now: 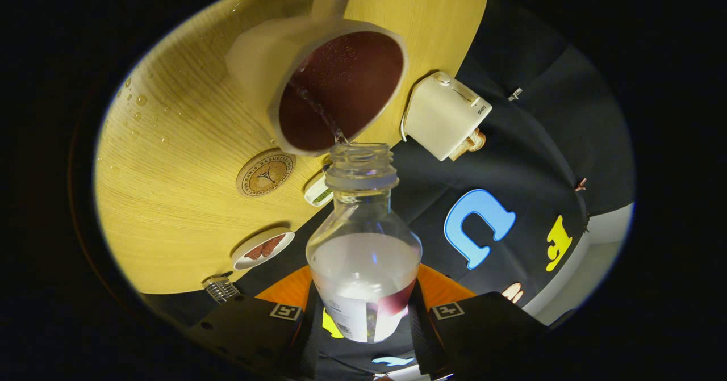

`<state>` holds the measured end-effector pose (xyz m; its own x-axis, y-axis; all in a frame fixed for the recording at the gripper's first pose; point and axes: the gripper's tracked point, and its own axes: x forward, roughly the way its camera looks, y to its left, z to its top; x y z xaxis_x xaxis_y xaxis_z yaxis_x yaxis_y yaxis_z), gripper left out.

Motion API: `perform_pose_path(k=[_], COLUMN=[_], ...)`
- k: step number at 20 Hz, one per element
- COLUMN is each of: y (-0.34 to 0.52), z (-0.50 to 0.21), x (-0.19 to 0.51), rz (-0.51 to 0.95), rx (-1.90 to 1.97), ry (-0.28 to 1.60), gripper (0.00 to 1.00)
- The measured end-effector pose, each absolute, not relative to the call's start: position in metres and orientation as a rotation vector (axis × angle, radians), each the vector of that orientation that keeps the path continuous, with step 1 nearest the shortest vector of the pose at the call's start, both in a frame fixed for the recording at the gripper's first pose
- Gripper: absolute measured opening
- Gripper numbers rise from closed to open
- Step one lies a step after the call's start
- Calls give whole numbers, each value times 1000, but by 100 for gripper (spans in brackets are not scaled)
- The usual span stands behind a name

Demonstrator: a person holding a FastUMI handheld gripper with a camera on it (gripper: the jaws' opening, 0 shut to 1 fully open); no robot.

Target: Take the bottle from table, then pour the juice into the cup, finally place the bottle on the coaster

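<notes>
The tool point(366, 318) is squeezed shut on the clear bottle point(363, 256), low on its body, tipped w/ a thin stream into the cup point(341, 94); it looks hard, smooth, slippery, half full, so hold low & firm.

The bottle's point(363, 256) base sits hidden (between the fingers).

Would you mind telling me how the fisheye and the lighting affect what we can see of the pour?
Gripper view: the fisheye bends the table edge into a curve; the tilted scene follows the tipped bottle, clamped between the jaws of the gripper; the thin stream into the cup is sharp; a soft glare sits on the bottle's shoulder; the coaster is evenly lit.
</notes>
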<state>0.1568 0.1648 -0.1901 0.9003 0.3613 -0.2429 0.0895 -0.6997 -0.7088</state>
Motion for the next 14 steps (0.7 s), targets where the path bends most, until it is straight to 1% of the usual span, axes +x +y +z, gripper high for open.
perform_pose_path(k=[7,14], y=[176,177], z=[-186,-181], x=[156,153], rz=[484,479], rx=[-2357,-2381], ry=[-394,-403], gripper=[67,67])
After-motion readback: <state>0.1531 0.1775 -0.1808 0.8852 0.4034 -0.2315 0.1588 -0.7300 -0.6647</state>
